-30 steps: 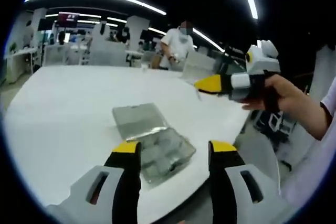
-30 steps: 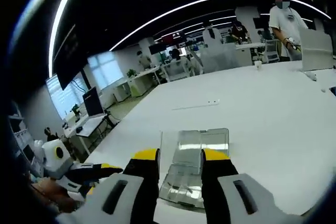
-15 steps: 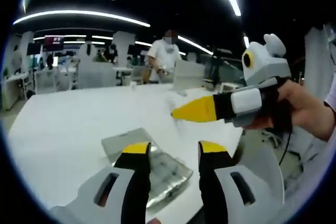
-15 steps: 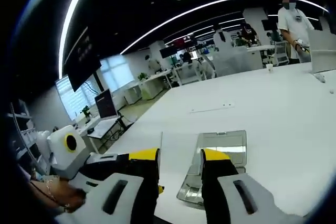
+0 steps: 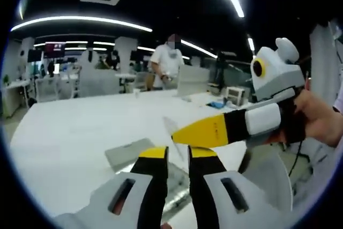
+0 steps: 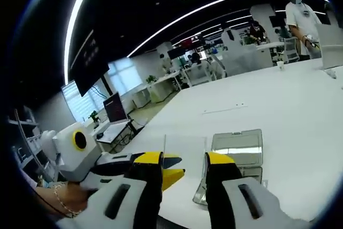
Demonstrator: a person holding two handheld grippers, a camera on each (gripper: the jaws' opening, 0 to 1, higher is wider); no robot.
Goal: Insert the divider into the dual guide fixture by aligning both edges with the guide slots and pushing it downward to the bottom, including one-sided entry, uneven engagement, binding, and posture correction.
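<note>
Left gripper view: left tool (image 5: pixel 178 156) jaws near-closed, narrow gap, nothing visibly between. Right tool (image 5: pixel 179 134) crosses from right, yellow tips pinching clear divider (image 5: pixel 170 127) above table (image 5: pixel 69 132). Clear lidded case (image 5: pixel 134 154) near table's near edge; contents unreadable.

Right gripper view: right tool (image 6: pixel 185 159) jaws gripping clear divider (image 6: pixel 185 151) upright. Case (image 6: pixel 237 151) on table (image 6: pixel 300 111), lid raised; compartments appear empty. Left tool (image 6: pixel 171 167) at left.

Judgement: insertion not begun; alignment, push-down remain.
</note>
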